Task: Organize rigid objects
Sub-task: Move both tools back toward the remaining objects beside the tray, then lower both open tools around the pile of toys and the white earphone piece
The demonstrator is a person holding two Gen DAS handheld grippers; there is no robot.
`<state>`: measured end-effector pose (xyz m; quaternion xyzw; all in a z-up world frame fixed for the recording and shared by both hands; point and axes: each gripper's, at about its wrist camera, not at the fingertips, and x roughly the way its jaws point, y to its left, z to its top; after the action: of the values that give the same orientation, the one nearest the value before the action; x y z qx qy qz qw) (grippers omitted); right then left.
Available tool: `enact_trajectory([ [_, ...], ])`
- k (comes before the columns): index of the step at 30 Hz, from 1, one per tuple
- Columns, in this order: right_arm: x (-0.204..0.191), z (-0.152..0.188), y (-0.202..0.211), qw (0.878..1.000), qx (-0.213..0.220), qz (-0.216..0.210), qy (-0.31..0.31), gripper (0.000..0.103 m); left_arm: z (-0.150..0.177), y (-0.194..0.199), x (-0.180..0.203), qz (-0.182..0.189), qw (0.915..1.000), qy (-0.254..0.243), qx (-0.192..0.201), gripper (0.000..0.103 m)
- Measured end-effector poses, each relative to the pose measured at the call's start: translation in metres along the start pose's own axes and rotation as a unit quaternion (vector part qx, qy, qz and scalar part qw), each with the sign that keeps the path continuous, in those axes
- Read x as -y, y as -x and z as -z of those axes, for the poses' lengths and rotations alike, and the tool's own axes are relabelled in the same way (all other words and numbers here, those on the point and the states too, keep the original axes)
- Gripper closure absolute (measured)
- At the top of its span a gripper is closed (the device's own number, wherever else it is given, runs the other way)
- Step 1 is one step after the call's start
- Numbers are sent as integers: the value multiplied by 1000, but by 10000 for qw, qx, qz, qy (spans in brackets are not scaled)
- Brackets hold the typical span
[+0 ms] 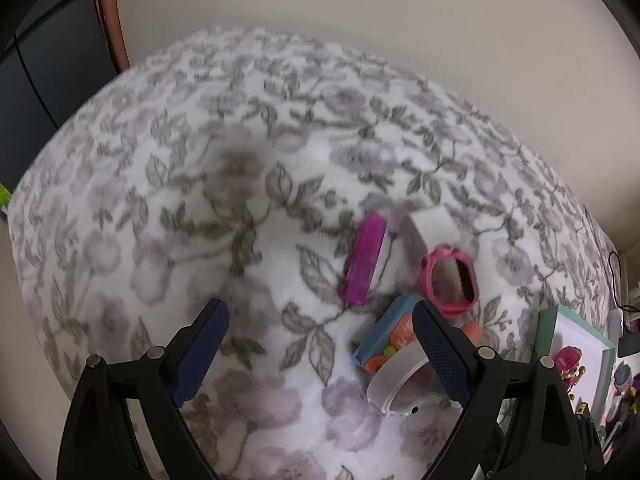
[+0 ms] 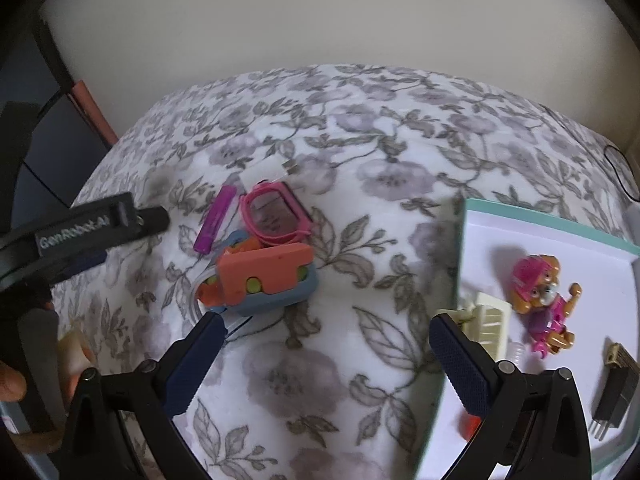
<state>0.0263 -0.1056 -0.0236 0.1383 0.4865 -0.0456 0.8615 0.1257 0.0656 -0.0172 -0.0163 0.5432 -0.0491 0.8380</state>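
Observation:
A small pile of toys lies on the floral blanket [image 1: 200, 200]: a purple bar [image 1: 366, 258], a white box [image 1: 430, 226], a pink frame [image 1: 450, 280], a blue and orange toy [image 1: 390, 336] and a clear ring [image 1: 396, 380]. My left gripper [image 1: 318, 312] stands open just left of the pile, its right finger over the blue toy, nothing between the pads. In the right wrist view the orange and blue toy [image 2: 266, 280] and pink frame [image 2: 276, 218] lie ahead left. My right gripper [image 2: 325, 322] is open and holds nothing, between pile and tray [image 2: 540, 220].
The white, mint-rimmed tray holds a pink pup figure [image 2: 544, 300], a cream ribbed piece [image 2: 488, 320] and a black part with pins [image 2: 612, 396]. The left gripper's black casing [image 2: 80, 232] and a hand [image 2: 12, 384] fill the left edge. A wall stands behind the blanket.

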Motion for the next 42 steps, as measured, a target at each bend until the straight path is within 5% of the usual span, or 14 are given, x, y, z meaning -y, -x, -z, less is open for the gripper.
enact_trajectory([
  [10, -3, -3, -22, 9997, -199, -109, -99, 0, 8, -25, 1, 0, 9990, -1, -437, 10],
  [42, -14, -14, -64, 9963, -253, -799, -162, 8, 6, -41, -12, -89, 9968, 406, -681, 10],
])
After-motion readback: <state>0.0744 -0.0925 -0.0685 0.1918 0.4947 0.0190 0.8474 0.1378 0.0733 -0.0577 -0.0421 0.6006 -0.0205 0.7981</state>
